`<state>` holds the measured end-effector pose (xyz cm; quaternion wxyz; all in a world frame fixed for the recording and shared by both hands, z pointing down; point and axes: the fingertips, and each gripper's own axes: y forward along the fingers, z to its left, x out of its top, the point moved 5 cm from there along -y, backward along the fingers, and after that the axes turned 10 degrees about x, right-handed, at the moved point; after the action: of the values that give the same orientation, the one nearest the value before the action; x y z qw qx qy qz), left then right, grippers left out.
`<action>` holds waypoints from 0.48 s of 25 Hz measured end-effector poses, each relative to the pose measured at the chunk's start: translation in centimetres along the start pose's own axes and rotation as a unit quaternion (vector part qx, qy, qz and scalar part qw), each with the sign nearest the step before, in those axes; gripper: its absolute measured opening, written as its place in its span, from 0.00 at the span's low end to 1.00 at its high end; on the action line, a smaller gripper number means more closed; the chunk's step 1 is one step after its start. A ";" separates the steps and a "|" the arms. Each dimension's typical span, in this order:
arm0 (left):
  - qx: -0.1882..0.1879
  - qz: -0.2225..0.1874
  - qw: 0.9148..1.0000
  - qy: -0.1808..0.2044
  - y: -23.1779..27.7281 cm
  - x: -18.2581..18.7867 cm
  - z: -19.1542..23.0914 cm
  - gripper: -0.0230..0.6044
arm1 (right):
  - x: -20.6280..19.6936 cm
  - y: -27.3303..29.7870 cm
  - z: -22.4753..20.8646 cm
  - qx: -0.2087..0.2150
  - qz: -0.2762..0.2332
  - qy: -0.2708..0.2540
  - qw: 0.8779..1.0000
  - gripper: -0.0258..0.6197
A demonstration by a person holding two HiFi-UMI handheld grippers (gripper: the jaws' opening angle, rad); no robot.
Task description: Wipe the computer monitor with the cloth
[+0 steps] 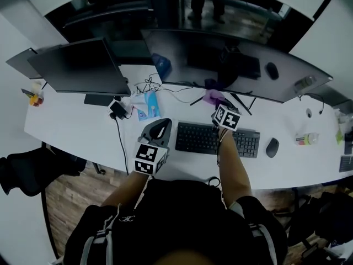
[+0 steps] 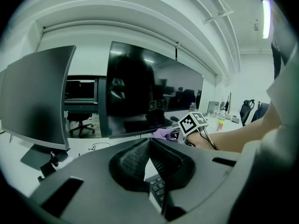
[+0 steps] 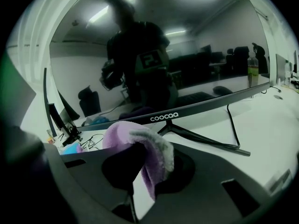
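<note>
The wide curved monitor (image 1: 220,65) stands dark at the back of the white desk (image 1: 71,131). It fills the right gripper view as a monitor (image 3: 163,55) with my reflection in it. My right gripper (image 1: 219,108) is just in front of its lower edge, above the stand (image 3: 187,132), and is shut on a purple cloth (image 3: 145,148) that folds over the jaws. In the head view the cloth (image 1: 212,97) shows at the gripper's tip. My left gripper (image 1: 157,130) hovers left of the keyboard, jaws shut with nothing held; in its own view the left gripper (image 2: 149,143) points toward the monitor (image 2: 149,87).
A second monitor (image 1: 83,65) stands at the left. A keyboard (image 1: 217,139) lies under my right arm, with a mouse (image 1: 272,147) and a bottle (image 1: 306,139) to its right. A blue packet (image 1: 148,105), a charger (image 1: 117,109) and loose cables lie between the monitors.
</note>
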<state>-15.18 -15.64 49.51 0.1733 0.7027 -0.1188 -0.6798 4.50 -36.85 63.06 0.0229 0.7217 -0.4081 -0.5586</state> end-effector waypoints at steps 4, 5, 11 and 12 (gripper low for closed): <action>-0.003 0.004 1.000 0.006 0.4 0.3 -1.7 0.06 | 0.3 -0.7 -1.7 -0.018 -0.003 -0.021 1.000 0.16; -0.003 0.005 1.000 0.008 0.5 0.3 -2.0 0.06 | 0.4 -1.0 -2.3 -0.025 -0.004 -0.025 0.999 0.16; -0.004 0.013 1.000 0.016 1.2 0.3 -4.5 0.06 | 0.6 -1.8 -6.2 -0.038 -0.017 -0.022 0.999 0.16; -0.005 0.015 1.000 0.017 1.3 0.3 -4.9 0.06 | 0.6 -2.0 -6.8 -0.040 -0.020 -0.021 0.999 0.16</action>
<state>-10.24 -16.53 49.85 0.1886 0.7115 -0.1229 -0.6656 11.28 -38.74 64.14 0.0324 0.7164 -0.3715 -0.5896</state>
